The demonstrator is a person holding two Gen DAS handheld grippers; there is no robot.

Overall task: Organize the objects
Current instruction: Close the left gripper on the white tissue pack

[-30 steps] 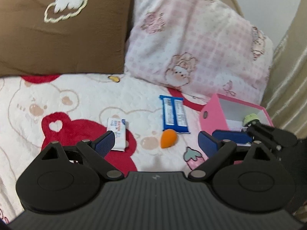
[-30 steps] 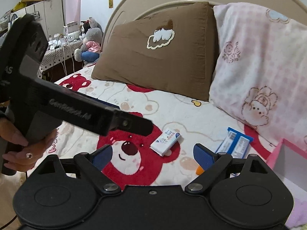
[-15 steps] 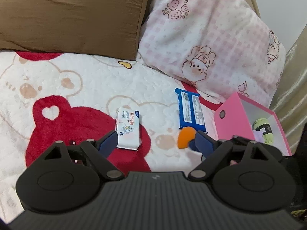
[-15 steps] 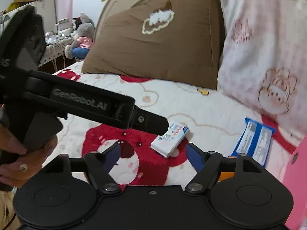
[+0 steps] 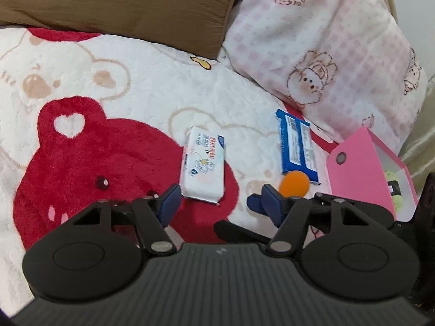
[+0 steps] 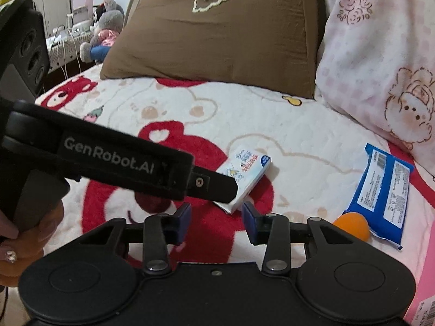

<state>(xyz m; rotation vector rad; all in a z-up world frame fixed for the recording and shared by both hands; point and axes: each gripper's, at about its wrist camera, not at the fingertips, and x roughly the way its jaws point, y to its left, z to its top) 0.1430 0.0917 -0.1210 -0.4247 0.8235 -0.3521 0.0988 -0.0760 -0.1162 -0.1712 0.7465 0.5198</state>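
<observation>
A bed covered by a white blanket (image 5: pixel 141 87) with red bear shapes fills both views. In the left wrist view the left gripper (image 5: pixel 217 205) sits at the bottom centre, its jaws closing with nothing pressed between them; the near end of a white tissue pack (image 5: pixel 203 169) lies just beyond the gap, closer to the left fingertip. An orange ball (image 5: pixel 295 184) shows just above the right fingertip, touching the lower end of a blue snack packet (image 5: pixel 297 149). A pink box (image 5: pixel 356 174) stands open at the right edge of the frame, with a pale green thing inside it (too blurred to name). A brown pillow (image 5: pixel 117 5) fills the upper left, and a pink checked pillow (image 5: pixel 326 43) the upper right.

In the right wrist view the right gripper (image 6: pixel 216 216) is at the bottom centre, its jaws also closing and holding nothing. The tissue pack (image 6: pixel 246 174) lies just above the gap, its lower corner near the right fingertip. The left gripper's black body (image 6: pixel 114 163) crosses from the left edge, its tip over the pack's left side, and a hand (image 6: pixel 16 247) grips it at the lower left. The snack packet (image 6: pixel 380 193) and the ball (image 6: pixel 353 226) lie at the right.
</observation>
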